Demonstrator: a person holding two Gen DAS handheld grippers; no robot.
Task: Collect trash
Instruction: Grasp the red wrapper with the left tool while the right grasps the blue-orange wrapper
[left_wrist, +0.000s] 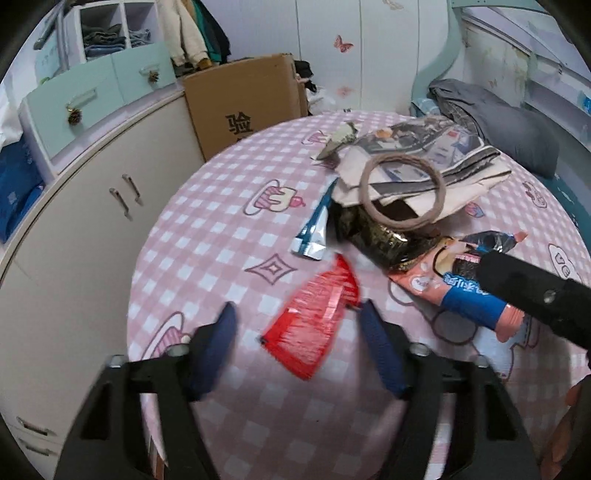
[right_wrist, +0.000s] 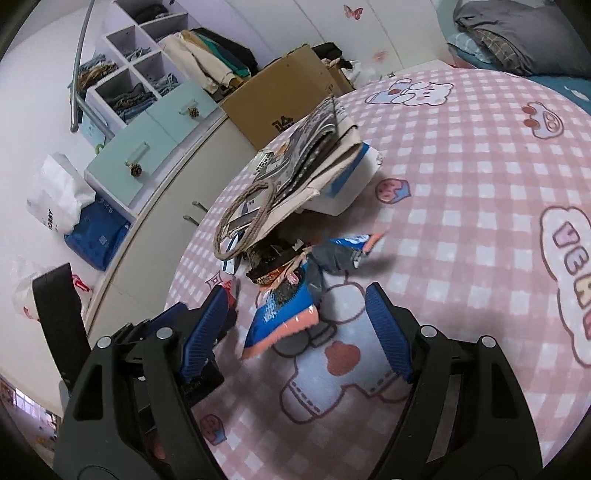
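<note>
The left hand-held gripper (left_wrist: 297, 332) is spread wide and holds nothing; a red wrapper (left_wrist: 314, 317) lies flat between its fingers. The right hand-held gripper (right_wrist: 295, 314), equally wide and empty, straddles a blue-and-pink snack packet (right_wrist: 284, 317) whose print is too blurred to read. At 12 o'clock, a paper bag (right_wrist: 295, 173) tops the litter pile. The tabletop (left_wrist: 229, 206) edge curves at 9 o'clock beside a cardboard box (left_wrist: 243, 103) marked "验"; "VE" shows on the cloth at 3 o'clock.

The left gripper (left_wrist: 297, 314), black-framed with blue ribbed fingers (left_wrist: 380, 350), is spread wide and holds nothing. The right gripper (right_wrist: 297, 301), of identical build, is likewise spread wide with its blue ribbed fingers (right_wrist: 388, 332) empty, angled downward.
</note>
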